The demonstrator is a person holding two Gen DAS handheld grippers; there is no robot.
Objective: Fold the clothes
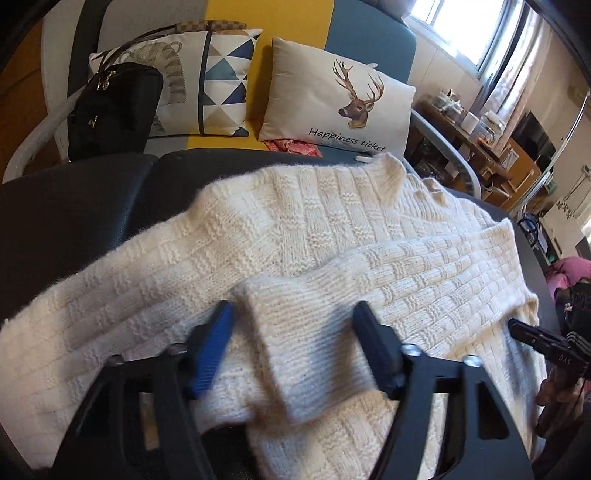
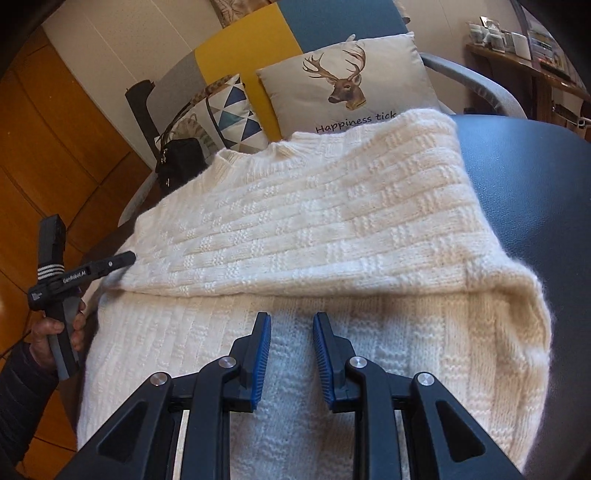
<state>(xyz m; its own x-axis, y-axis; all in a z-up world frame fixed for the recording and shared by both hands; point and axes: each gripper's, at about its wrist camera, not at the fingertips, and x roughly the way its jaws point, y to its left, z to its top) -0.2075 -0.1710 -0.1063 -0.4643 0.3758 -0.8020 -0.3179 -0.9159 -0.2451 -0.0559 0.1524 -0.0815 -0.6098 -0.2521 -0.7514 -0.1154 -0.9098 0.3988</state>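
Daylight poured in from the window [image 1: 458, 26] at the upper right of the left wrist view, blown out to white glare, and the cream sweater [image 1: 332, 236] lay brightly lit with soft grey shadows in its folds. Both fisheye views bent hard at the rims — straight lines curved and the corners went black. The sleeve cuff [image 1: 295, 350] between the left gripper's [image 1: 295, 332] fingers was blurred, and the right view showed the knit crisp, bluish in shade by the right gripper [image 2: 291, 332].
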